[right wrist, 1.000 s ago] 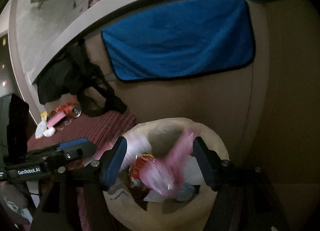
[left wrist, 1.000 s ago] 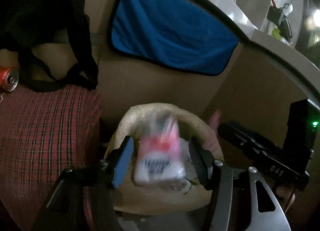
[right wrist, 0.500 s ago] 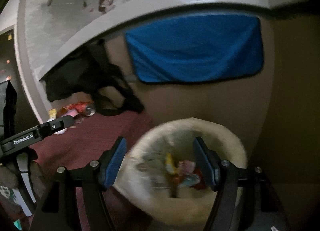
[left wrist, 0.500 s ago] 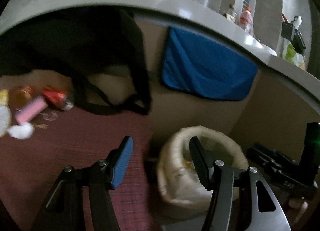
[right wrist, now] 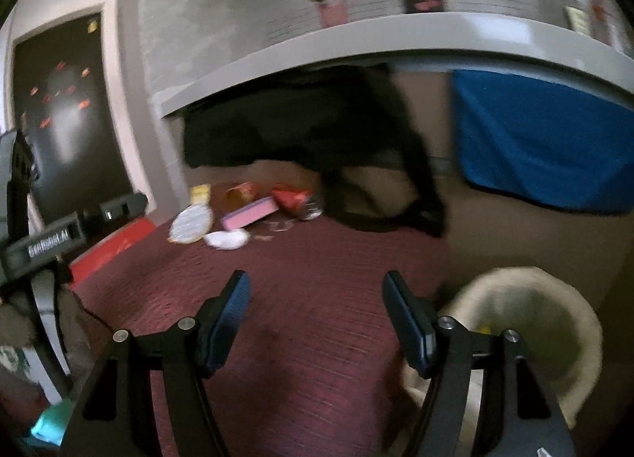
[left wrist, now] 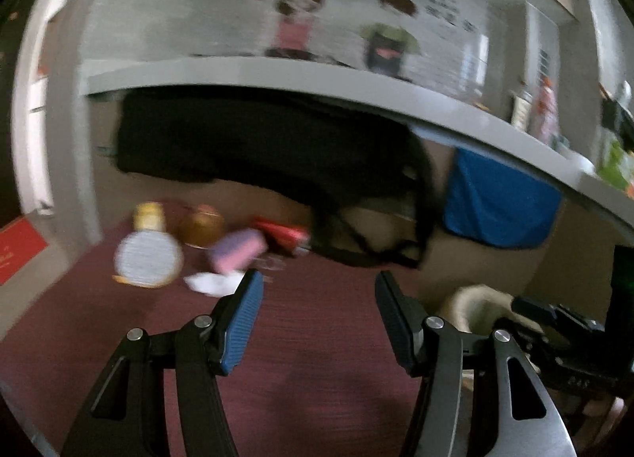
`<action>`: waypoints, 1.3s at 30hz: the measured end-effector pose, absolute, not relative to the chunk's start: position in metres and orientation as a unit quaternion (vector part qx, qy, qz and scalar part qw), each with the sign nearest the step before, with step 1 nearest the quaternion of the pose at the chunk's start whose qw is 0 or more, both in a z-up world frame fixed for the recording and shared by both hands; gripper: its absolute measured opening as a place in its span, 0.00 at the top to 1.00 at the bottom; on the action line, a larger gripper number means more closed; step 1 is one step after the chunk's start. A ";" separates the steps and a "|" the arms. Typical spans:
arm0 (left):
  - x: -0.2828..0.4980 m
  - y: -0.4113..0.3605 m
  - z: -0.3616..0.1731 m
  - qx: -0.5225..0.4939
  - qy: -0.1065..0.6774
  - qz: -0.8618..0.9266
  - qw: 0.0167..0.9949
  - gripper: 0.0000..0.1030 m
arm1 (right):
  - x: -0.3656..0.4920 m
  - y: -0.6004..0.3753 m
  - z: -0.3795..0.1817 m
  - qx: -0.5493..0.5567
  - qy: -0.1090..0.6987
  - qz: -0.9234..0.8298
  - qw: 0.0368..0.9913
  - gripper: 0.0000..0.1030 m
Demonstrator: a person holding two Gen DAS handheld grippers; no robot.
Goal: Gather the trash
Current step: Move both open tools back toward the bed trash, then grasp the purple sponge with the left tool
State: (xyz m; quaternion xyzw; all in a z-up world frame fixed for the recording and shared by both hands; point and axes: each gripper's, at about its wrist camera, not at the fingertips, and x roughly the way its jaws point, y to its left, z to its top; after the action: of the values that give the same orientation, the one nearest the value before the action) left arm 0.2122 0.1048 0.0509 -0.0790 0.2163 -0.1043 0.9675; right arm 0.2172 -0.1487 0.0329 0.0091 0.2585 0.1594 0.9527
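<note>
A small heap of trash [right wrist: 245,215] lies at the far left of the dark red woven bedspread [right wrist: 317,298]: a pink box, a crumpled white tissue, a red can, a round foil-topped cup. It sits ahead and left of both grippers. Left gripper [left wrist: 317,318] and right gripper [right wrist: 315,310] have fingers spread, empty. The cream bin [right wrist: 554,322] stands at right.

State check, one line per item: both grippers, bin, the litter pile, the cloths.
left gripper: jaws open, empty
right gripper: jaws open, empty
trash bin: upright, lined, trash inside
red can: lying on its side
pink box: lying flat
white wad: crumpled
blue towel: hanging
black bag: hanging
</note>
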 end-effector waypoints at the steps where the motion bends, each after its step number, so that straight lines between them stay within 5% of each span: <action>1: 0.211 0.118 0.052 -0.083 0.214 -0.094 0.969 0.42 | 0.222 -0.134 0.033 0.001 0.262 0.169 0.950 0.36; 20: 0.227 0.348 0.046 -0.135 0.180 0.091 0.970 0.42 | 0.356 0.020 -0.014 -0.002 0.348 0.212 0.913 0.36; 36: 0.281 0.348 -0.049 -0.195 0.259 0.021 0.946 0.42 | 0.505 0.068 -0.073 0.071 0.401 0.163 0.898 0.36; 39: 0.282 0.342 -0.052 -0.196 0.263 0.012 0.945 0.42 | 0.516 0.067 -0.079 0.064 0.428 0.199 0.879 0.46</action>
State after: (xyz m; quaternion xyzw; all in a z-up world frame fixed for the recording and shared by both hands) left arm 0.2820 0.3423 -0.0523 -0.1962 0.2629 0.0122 0.9446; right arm 0.5157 0.0665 -0.0795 0.0636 0.4278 0.1991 0.8794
